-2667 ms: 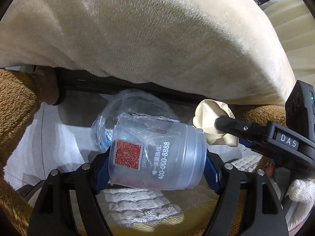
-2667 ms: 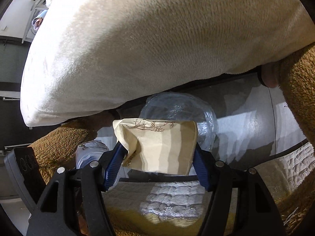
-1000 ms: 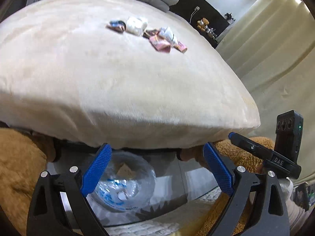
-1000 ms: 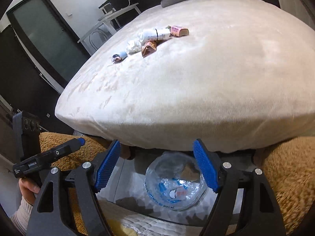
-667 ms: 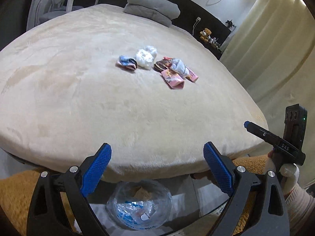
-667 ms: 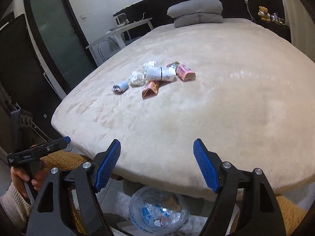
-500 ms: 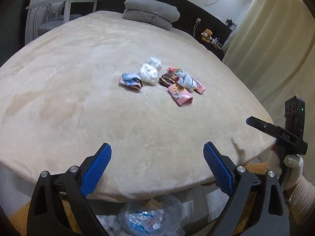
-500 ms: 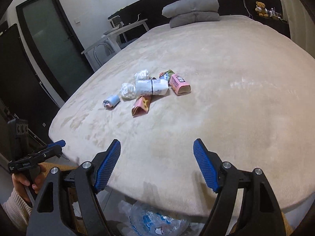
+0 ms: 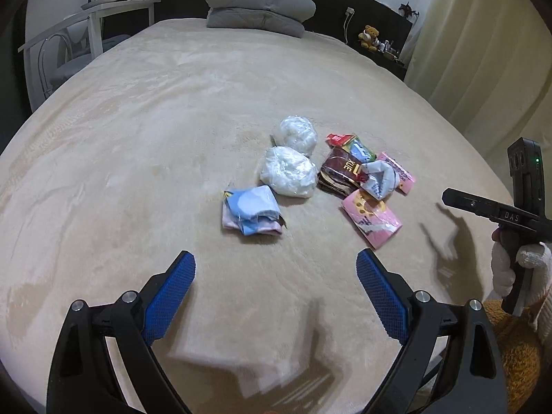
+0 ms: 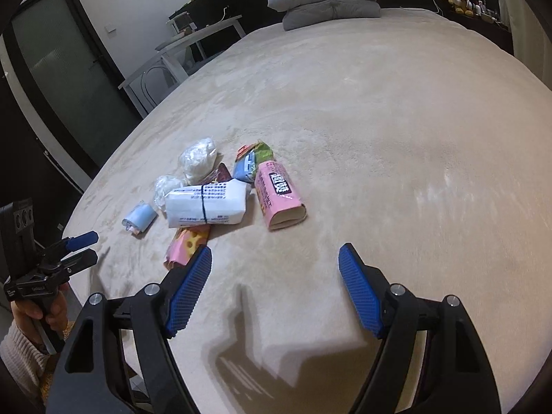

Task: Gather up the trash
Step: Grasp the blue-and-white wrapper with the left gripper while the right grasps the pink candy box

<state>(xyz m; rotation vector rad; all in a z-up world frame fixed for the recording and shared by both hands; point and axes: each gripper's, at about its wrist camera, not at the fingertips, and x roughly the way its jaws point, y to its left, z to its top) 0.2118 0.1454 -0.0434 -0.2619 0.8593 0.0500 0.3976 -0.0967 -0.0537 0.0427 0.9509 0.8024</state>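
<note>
A cluster of trash lies on the beige bed (image 9: 138, 138). In the left wrist view I see a blue-and-pink wrapper (image 9: 251, 211), two crumpled clear plastic balls (image 9: 289, 171), a dark snack bag (image 9: 339, 171) and a pink packet (image 9: 372, 219). My left gripper (image 9: 274, 288) is open and empty, short of the blue wrapper. In the right wrist view a white tissue pack (image 10: 207, 203), a pink carton (image 10: 280, 195) and a pink-yellow wrapper (image 10: 186, 243) lie ahead. My right gripper (image 10: 275, 284) is open and empty, its left finger just before the pink-yellow wrapper.
Folded grey bedding (image 9: 258, 10) sits at the head of the bed. A white desk with a chair (image 9: 86, 31) stands at the left. Curtains (image 9: 483, 51) hang at the right. A dark door (image 10: 69, 79) is at the left of the right wrist view.
Both grippers let go of the cup and the paper over the bag below, rose from under the bed's edge, and moved forward over the bed toward the trash pile.
</note>
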